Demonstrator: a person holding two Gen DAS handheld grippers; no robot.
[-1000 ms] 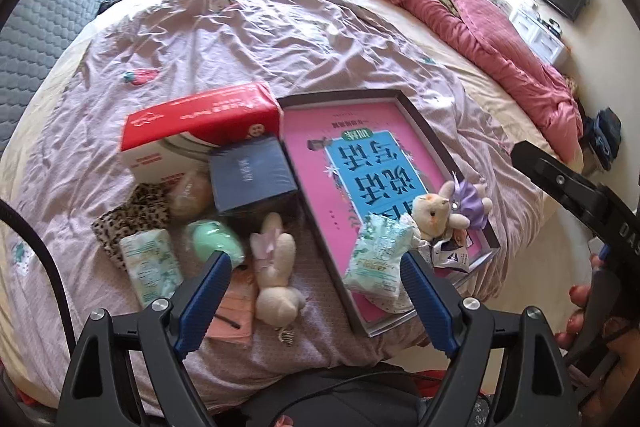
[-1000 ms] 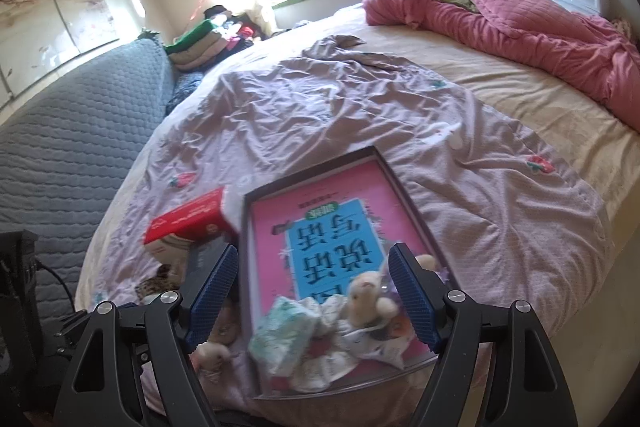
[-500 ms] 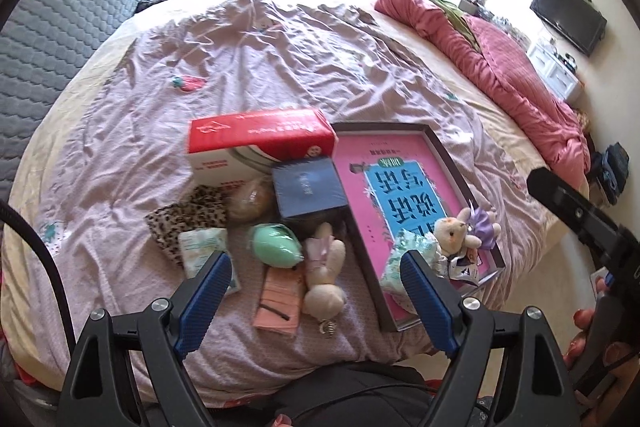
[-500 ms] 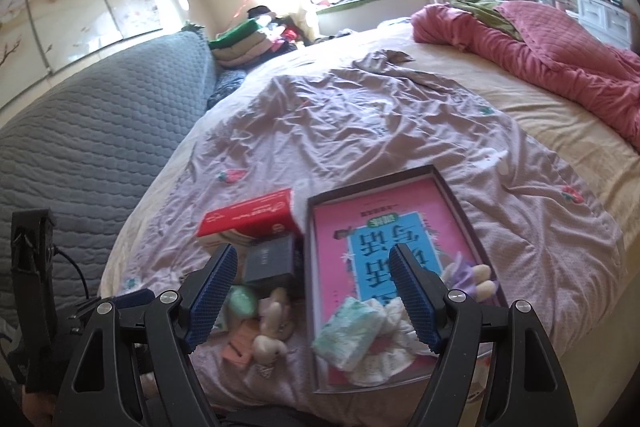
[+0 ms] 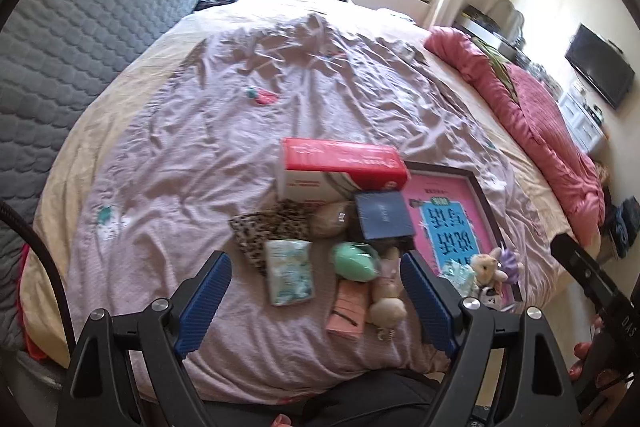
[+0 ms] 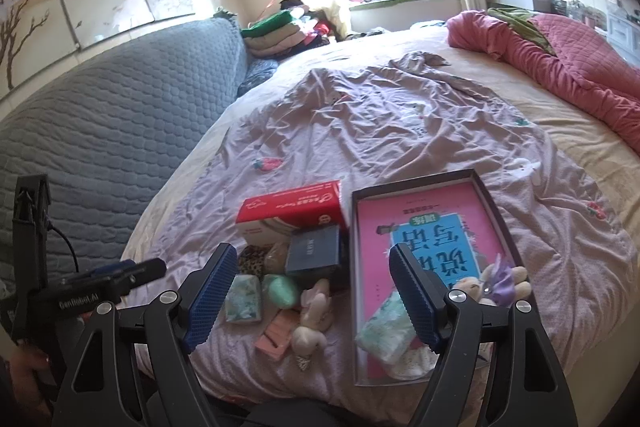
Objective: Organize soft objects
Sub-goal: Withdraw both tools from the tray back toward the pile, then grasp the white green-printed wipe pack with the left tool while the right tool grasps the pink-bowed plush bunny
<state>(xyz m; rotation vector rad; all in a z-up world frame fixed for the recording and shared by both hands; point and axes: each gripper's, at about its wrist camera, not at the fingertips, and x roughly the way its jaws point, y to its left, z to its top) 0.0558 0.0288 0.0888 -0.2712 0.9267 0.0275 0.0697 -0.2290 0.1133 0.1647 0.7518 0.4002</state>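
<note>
On the mauve sheet near the bed's front edge lies a cluster: a tissue pack point(image 5: 289, 271), a mint green sponge point(image 5: 354, 261), a pale plush rabbit point(image 5: 387, 301), a leopard-print cloth point(image 5: 272, 227), a beige soft lump point(image 5: 329, 223) and a peach packet point(image 5: 347, 311). A dark-rimmed tray point(image 6: 486, 201) with a pink book holds a second tissue pack point(image 6: 386, 335) and small plush toys point(image 6: 496, 281). My left gripper point(image 5: 316, 297) hovers open above the cluster, holding nothing. My right gripper point(image 6: 312, 291) is open too, above the rabbit point(image 6: 314, 319) and the tray's left edge.
A red and white carton point(image 5: 340, 165) and a dark blue box point(image 5: 383, 215) stand behind the cluster. A grey quilted headboard point(image 5: 80, 19) lines the left. A pink quilt point(image 5: 540, 115) lies at the right. Folded clothes point(image 6: 276, 31) are stacked far back.
Both grippers have pulled back and up from the objects, so the cluster and tray look smaller and lower in both views. Both stayed open. Nothing on the bed moved.
</note>
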